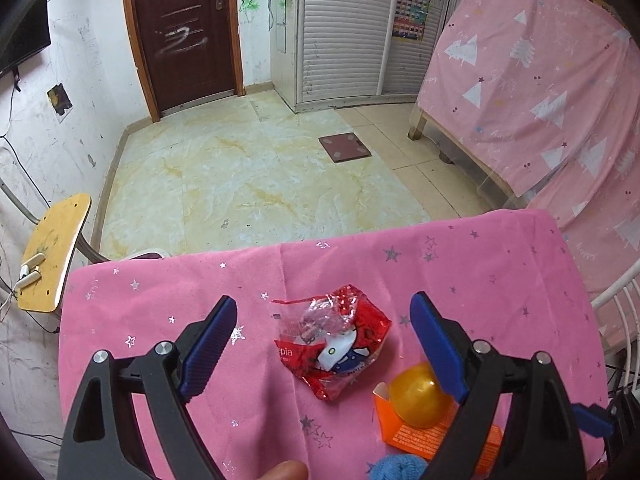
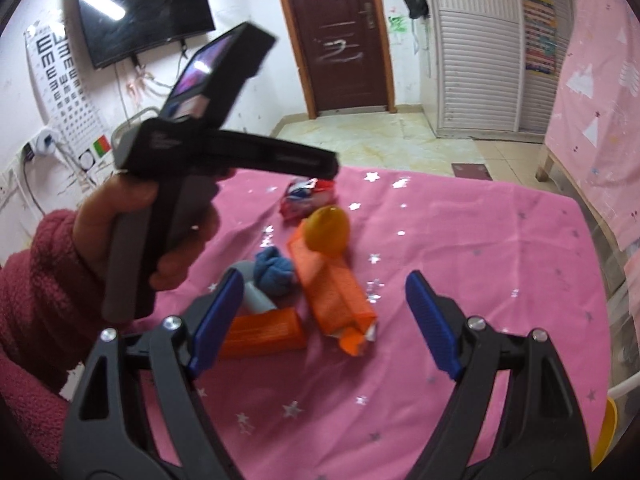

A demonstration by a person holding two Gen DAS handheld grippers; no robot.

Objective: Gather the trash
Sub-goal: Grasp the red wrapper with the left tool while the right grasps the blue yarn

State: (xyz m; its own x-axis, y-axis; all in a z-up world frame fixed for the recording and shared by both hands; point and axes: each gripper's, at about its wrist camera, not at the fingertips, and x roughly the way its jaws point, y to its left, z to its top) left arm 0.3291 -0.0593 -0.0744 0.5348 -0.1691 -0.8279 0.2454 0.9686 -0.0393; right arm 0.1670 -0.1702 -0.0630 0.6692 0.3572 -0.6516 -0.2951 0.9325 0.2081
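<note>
Left tool [image 1: 324,336]: wide open, blue pads spread to either side of the red snack wrapper [image 1: 334,342], hovering above it, nothing gripped. Wrapper crumpled, lying flat on the pink star-print cloth of the table [image 1: 160,292], roughly centred between the pads. Just right of the wrapper, under the right pad: a yellow ball [image 1: 418,398] resting on an orange carton [image 1: 404,434]. At the bottom edge, a blue fabric lump [image 1: 400,468] partly cut off. Beyond the table: marbled floor tiles [image 1: 248,176], a dark square mat [image 1: 345,147] on them, a brown door [image 1: 182,36] at the back, a wooden chair seat [image 1: 56,252] to the left, a bed draped in pink tree-print sheet [image 1: 532,92] to the right.

Right tool [image 2: 324,320]: also wide open, empty, held above the near part of the table [image 2: 460,240]. Between and ahead of its pads: a torn orange carton [image 2: 336,292] lying lengthwise with the yellow ball [image 2: 326,230] at its far end, a second orange carton [image 2: 262,332] beside the left pad, a grey cylinder [image 2: 252,288] and the blue fabric lump [image 2: 274,272] touching behind it. Further off, the red snack wrapper [image 2: 308,198], partly hidden by the other tool's body. At left, a hand [image 2: 148,232] in a red fleece sleeve gripping that tool's handle. On the wall behind: a dark television [image 2: 144,10] and an eye chart [image 2: 64,96].
</note>
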